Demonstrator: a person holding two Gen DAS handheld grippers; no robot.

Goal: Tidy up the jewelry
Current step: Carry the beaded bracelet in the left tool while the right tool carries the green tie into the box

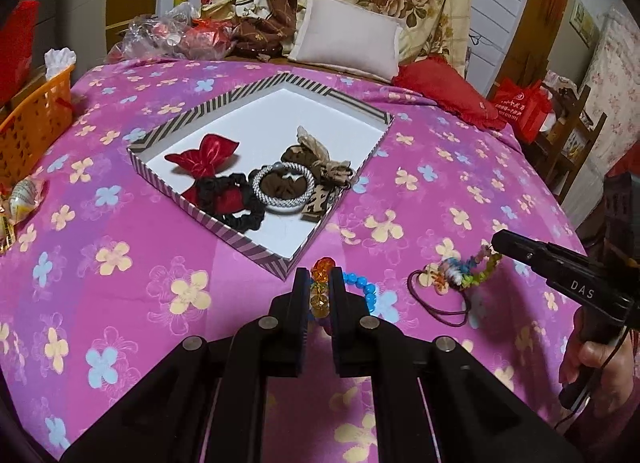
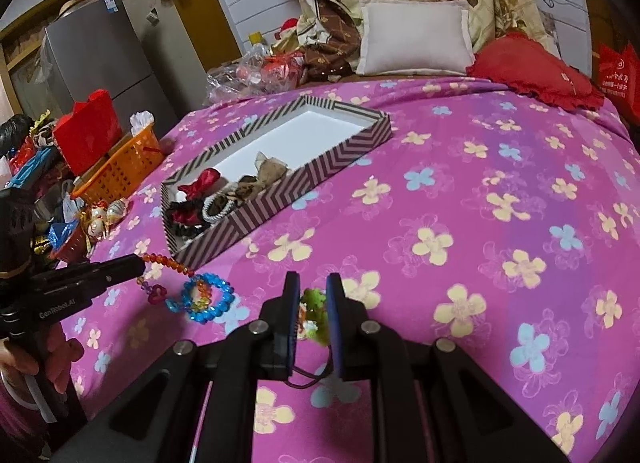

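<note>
Jewelry is being gathered on a bed covered by a pink flowered sheet (image 1: 120, 283), where we are holding two pieces just short of the near corner of a striped tray (image 1: 256, 251). Our left hand-held gripper (image 1: 319, 283) is clamping an orange beaded strand (image 1: 320, 269), with a blue beaded bracelet (image 2: 208, 297) trailing from it onto the sheet. Our right hand-held gripper (image 2: 313, 303) is pinching, jaws nearly closed, a green and multicoloured bracelet (image 1: 468, 267) with a dark cord (image 1: 440, 303) hanging below. Inside the tray are lying a red bow (image 1: 208, 155), a black scrunchie (image 1: 236, 203), a white beaded ring (image 1: 284, 187) and a brown bow (image 1: 320, 159).
</note>
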